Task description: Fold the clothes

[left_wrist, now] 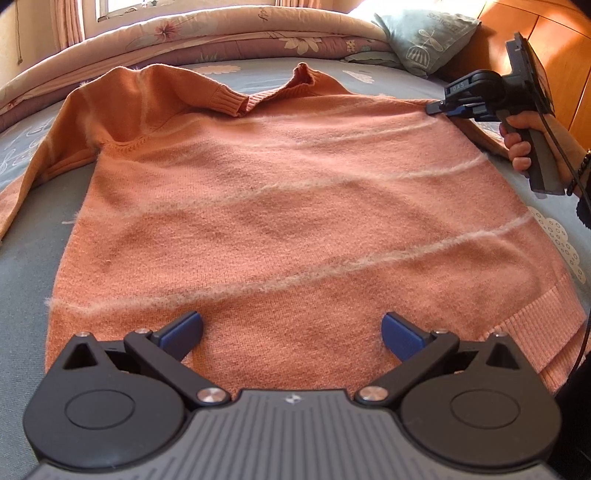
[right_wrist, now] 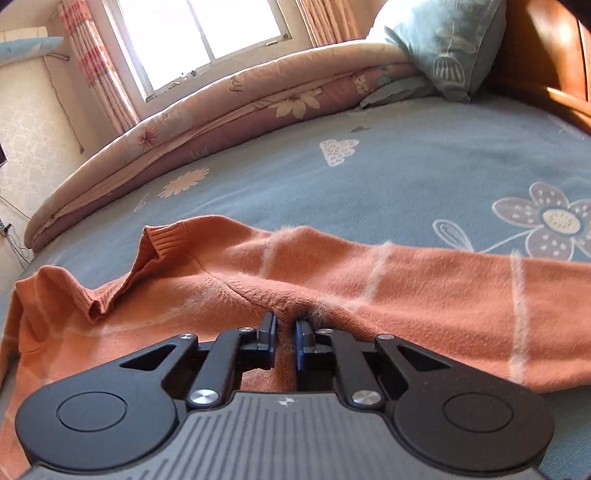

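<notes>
Got the orange sweater (left_wrist: 280, 206) spread flat on the blue flowered bedsheet (right_wrist: 406, 177), collar toward the rolled quilt (left_wrist: 207, 33) and pillow (left_wrist: 424, 35), hem nearest the left wrist view. Left sleeve (left_wrist: 122, 99) already doubled in over the chest, cuff lying just beside the collar. Right gripper (right_wrist: 285, 334) pinching a ridge of knit at the right shoulder seam, pads nearly together with fabric bunched between them, the right sleeve (right_wrist: 461, 291) trailing out flat across the sheet. Left gripper (left_wrist: 291, 334) spread wide, hovering over the hem (left_wrist: 524, 325), holding nothing. Looks like the next bit is bringing that right side in, so probably best to lift only enough to clear the body, carry the shoulder toward the middle in a straight line, and lay the sleeve down parallel to the side edge. Might help to pin the hem with the free tool so the body doesn't drag. Fuzzy knit likely stretches, so go easy on pulling
</notes>
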`<state>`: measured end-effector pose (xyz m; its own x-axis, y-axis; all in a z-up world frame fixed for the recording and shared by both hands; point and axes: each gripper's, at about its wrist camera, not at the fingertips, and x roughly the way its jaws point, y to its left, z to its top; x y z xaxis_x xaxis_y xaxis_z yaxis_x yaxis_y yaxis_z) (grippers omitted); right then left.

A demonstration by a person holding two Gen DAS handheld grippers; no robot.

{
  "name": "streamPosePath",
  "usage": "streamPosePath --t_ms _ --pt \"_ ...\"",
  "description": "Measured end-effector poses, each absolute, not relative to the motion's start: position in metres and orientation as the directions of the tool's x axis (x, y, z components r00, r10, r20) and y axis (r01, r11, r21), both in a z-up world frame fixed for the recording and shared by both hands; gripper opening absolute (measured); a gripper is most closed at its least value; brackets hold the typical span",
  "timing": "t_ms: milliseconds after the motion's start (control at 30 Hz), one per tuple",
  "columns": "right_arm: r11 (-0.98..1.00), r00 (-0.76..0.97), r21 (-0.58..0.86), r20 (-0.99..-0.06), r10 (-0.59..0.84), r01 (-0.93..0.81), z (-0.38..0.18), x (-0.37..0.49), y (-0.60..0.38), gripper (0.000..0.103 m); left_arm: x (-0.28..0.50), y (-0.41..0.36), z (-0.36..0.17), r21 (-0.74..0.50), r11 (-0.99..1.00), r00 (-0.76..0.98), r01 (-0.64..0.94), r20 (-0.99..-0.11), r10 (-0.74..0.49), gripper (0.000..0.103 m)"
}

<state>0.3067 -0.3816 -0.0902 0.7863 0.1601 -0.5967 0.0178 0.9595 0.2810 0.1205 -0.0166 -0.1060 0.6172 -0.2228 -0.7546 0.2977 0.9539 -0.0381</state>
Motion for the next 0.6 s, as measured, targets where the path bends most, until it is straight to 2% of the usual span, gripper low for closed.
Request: streamPosePath --t_ms 100,233,367,467,567,600 --pt "0.983 0.761 0.182 -0.642 0.095 0.032 -0.096 0.314 -0.371 0.012 0.121 -0.016 -0.106 -0.038 0.953 0.618 0.299 -0.754 -0.223 0.102" --pt "0.975 0.745 0.224 -0.653 0.139 0.014 -0.09 0.302 -0.37 0.014 0.119 -0.015 -0.106 -0.036 0.951 0.617 0.307 -0.754 -0.227 0.102" --pt "0.96 0.732 0.282 -0.651 0.198 -0.009 -0.081 0.287 -0.37 0.03 0.117 -0.011 -0.103 -0.036 0.954 0.617 0.298 -0.756 -0.221 0.102" --pt "0.946 0.722 0.324 -0.648 0.242 -0.026 -0.075 0.276 -0.369 0.035 0.116 -0.007 -0.099 -0.047 0.959 0.62 0.28 -0.754 -0.218 0.102" --pt "0.929 0.711 0.367 -0.643 0.286 -0.042 -0.068 0.265 -0.369 0.066 0.117 -0.003 -0.1 -0.052 0.967 0.609 0.251 -0.768 -0.199 0.102" --pt "0.917 0.697 0.392 -0.637 0.331 -0.077 -0.066 0.261 -0.363 0.067 0.118 -0.003 -0.101 -0.042 0.97 0.604 0.239 -0.775 -0.183 0.102"
